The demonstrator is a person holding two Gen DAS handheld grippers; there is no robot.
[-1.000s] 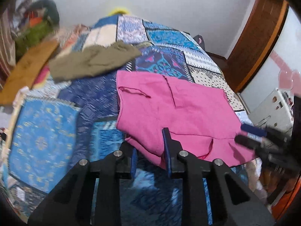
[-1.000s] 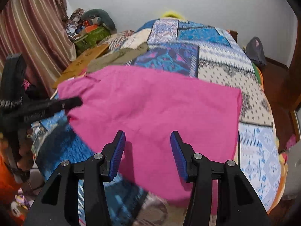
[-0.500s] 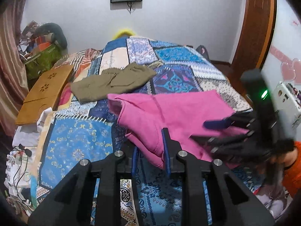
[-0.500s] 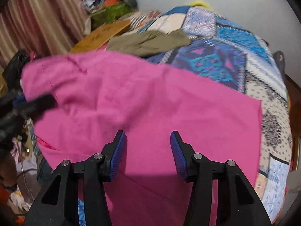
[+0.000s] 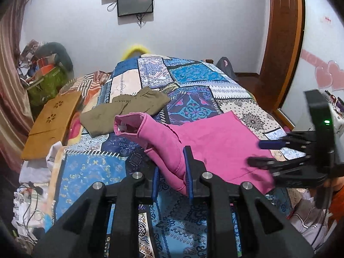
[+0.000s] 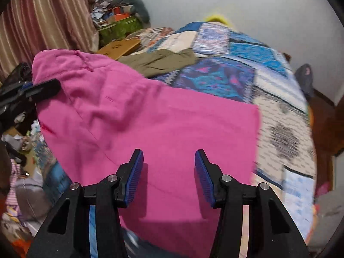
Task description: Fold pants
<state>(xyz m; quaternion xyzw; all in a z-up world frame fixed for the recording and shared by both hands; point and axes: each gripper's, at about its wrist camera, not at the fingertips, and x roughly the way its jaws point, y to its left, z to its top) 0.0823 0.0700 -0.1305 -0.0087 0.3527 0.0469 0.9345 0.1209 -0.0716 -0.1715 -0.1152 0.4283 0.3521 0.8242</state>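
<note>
Left wrist view shows the pink pants partly raised off the patchwork bed, their waistband end lifted and hanging open, the rest draped down across the quilt. The left hand-held gripper has its fingers pressed together on a bunched fold of that pink cloth. To its right, the right hand-held gripper reaches in over the far edge of the pants; in the right wrist view its blue pads stand wide apart above the fabric, gripping nothing. Beyond the pink pants, an olive-green garment lies flat on the bed. A wooden lap tray rests at the bed's left edge, and a dark screen hangs on the wall behind.
</note>
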